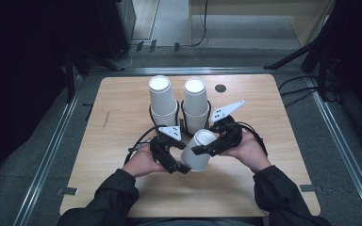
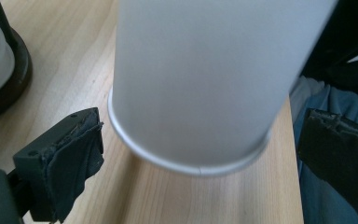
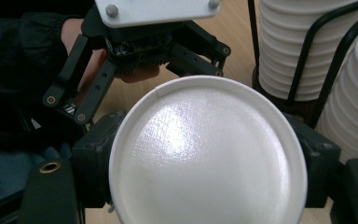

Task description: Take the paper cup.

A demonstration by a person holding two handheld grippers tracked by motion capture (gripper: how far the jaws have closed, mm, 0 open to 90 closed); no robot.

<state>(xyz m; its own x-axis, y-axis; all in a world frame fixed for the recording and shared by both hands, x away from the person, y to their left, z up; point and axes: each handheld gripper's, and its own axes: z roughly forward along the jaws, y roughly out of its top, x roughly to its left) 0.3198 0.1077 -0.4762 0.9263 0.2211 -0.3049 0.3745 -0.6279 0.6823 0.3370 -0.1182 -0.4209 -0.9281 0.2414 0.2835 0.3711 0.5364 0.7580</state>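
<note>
- Cups are seen in three groups: two tall stacks of white paper cups, the left stack and the right stack, standing upside down at the upper centre of the high view, and one single white cup below them at mid-frame.
- Each stack is ringed by a black wire holder; the two holders stand side by side on the wooden table.
- Two grippers are held by a person, one per hand.
- The right gripper is clamped on the single cup, its jaws pressed against opposite sides of the cup near its closed base, which faces the right gripper view's camera.
- The left gripper has its jaws spread apart either side of the cup's rimmed end; contact is not seen.
- The single cup is tilted, held near the table's front, just below the right stack.
- One small dark round spot is seen in the table at upper right.
</note>
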